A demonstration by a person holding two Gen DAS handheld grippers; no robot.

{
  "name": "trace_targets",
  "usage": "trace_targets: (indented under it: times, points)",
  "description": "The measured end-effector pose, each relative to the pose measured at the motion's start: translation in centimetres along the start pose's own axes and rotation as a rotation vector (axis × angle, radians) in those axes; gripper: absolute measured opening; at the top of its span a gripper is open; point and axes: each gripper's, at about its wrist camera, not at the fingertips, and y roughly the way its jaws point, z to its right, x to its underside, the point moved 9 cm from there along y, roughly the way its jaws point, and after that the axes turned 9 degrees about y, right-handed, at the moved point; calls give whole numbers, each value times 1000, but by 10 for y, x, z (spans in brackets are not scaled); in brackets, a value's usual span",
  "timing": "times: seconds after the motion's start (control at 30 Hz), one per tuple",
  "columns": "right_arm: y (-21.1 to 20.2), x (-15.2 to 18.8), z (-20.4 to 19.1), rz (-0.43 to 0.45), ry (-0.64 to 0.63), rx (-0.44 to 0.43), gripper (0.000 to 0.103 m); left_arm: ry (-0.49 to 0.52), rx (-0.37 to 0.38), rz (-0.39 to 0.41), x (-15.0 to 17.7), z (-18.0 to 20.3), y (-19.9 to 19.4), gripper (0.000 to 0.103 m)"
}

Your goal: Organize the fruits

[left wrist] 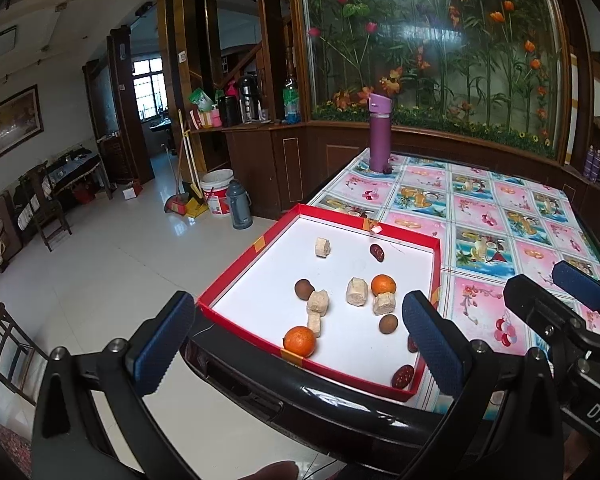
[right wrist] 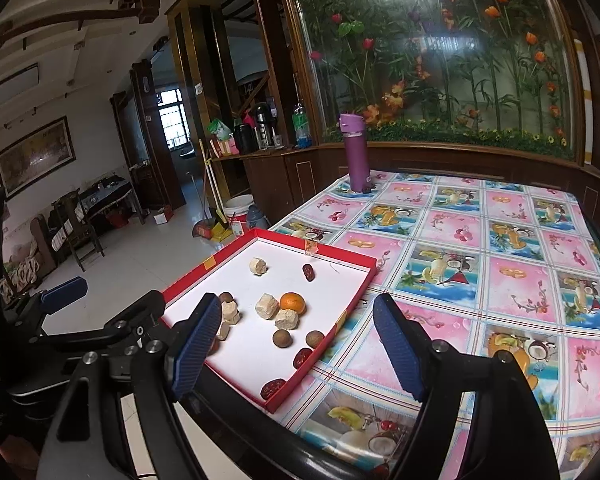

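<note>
Patterned oilcloth covers the worktop [right wrist: 500, 264], with a red-walled tray [left wrist: 428, 360] at its near left corner. Left gripper [left wrist: 296, 338] stands wide and empty, its jaws framing the tray's near edge; right gripper [right wrist: 296, 344] is open, holding nothing, beside the tray's right wall. Nearest fruit: an orange [left wrist: 299, 341] by the near wall, between the left jaws though not touched. Judged firm, light, prone to rolling; best taken across its middle. Dates [right wrist: 272, 388] appear soft, brown round fruits [right wrist: 281, 337] brittle-shelled. Beyond stands a purple flask [right wrist: 354, 154].
</note>
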Motion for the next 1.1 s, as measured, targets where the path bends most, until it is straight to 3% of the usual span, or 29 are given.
trace_targets:
  times: [0.53,1.1]
  points:
    - [-33,-1,-17,72,-38,10,79,-5,-17,64,0,-14,-37,103]
    - [-39,3,-20,78,-42,13,79,-15,-6,90,1,-17,-54,103]
